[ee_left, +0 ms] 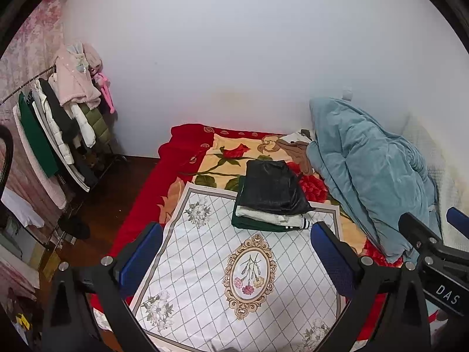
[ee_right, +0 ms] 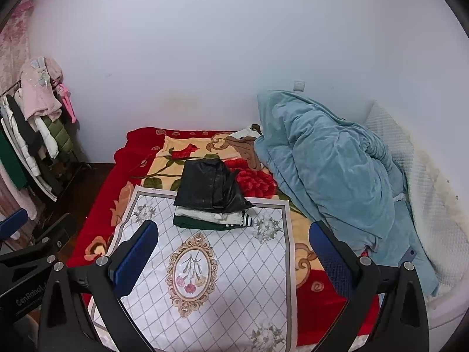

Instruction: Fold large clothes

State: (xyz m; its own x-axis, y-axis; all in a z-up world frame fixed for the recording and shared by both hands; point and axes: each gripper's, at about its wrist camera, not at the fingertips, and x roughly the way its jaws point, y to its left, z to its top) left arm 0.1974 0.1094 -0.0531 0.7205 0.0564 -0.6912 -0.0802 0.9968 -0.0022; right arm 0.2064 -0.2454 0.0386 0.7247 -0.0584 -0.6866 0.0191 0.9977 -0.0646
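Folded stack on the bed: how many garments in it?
3, piled at the patterned mat's far edge: black garment on top, white one in the middle, dark green one at the bottom. Thinner layers may be hidden.

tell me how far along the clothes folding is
Done: a stack of three folded garments sits at the far edge of the white floral mat, with a black one on top, a whitish one under it and a dark green one at the bottom. In hand: nothing; the left tool and right tool are both open. Possibly left: brown clothing lies crumpled beside the blue quilt.
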